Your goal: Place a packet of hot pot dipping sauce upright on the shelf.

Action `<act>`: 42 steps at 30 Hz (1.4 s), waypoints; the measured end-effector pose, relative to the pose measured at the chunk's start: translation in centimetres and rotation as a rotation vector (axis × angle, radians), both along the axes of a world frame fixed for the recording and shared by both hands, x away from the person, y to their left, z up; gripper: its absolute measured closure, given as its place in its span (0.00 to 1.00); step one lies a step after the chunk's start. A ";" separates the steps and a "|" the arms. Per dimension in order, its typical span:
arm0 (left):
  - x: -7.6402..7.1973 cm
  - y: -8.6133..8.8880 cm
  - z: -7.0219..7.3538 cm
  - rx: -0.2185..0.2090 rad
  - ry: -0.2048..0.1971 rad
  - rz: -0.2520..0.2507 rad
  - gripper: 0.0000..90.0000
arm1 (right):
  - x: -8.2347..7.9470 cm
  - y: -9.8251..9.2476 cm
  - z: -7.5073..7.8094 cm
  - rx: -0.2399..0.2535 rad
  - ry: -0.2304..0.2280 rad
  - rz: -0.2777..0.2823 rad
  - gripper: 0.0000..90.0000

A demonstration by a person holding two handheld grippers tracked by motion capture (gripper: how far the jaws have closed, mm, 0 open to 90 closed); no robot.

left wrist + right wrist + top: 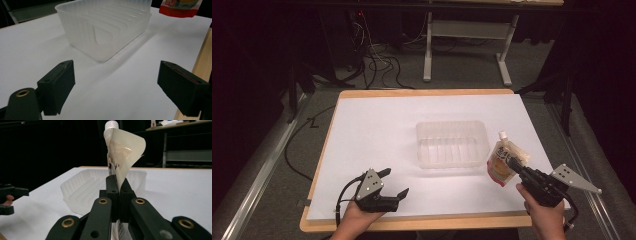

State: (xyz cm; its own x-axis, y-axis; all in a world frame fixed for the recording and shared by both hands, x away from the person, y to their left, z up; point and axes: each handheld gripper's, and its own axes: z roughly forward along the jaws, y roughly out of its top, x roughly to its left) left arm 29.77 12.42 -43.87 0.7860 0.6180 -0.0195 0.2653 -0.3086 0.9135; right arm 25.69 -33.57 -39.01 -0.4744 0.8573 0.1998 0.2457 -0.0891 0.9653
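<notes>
Right gripper [515, 165] clamped on spouted pouch [503, 161], held upright just off clear tray [452, 143] at its 3 o'clock; left gripper [395, 184] idle, jaws spread, at tray's 7 o'clock. Probably mid-carry toward tray: next calls for lifting over near rim, then releasing inside. Open table [372, 125] all round, edge close at 6 o'clock

tray [452, 144]: clear, ribbed | pouch [504, 162]: white, orange-red print | sheet [377, 135]: white

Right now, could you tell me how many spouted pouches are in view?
1: the spouted pouch is clamped in the right gripper, held up just right of the clear plastic tray. None lies in the tray.
</notes>
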 end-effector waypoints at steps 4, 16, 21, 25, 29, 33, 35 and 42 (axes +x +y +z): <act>-0.1 0.1 0.1 0.000 -0.001 -0.004 0.17 | 0.5 1.0 0.3 -0.008 0.005 0.013 1.00; -0.1 0.0 0.1 -0.005 -0.006 -0.006 0.17 | 2.7 3.5 0.6 -0.012 0.026 0.011 1.00; -0.1 0.1 0.1 -0.006 -0.004 -0.005 0.17 | 3.3 4.2 0.8 -0.019 0.029 0.011 1.00; -0.1 0.1 0.1 -0.003 -0.005 -0.005 0.17 | 3.7 4.5 0.7 -0.019 0.035 0.012 1.00; -0.1 0.1 0.1 -0.004 -0.006 -0.003 0.17 | 4.2 4.8 0.7 -0.023 0.047 0.008 1.00; -0.1 0.1 0.1 0.000 -0.007 -0.006 0.17 | 4.7 4.9 0.7 -0.026 0.051 0.002 1.00; -0.1 0.1 0.1 0.002 -0.009 -0.006 0.17 | 5.0 5.0 0.7 -0.026 0.055 0.001 1.00; -0.2 -0.1 0.1 0.007 -0.010 -0.015 0.17 | 6.5 5.5 1.0 -0.042 0.062 -0.019 1.00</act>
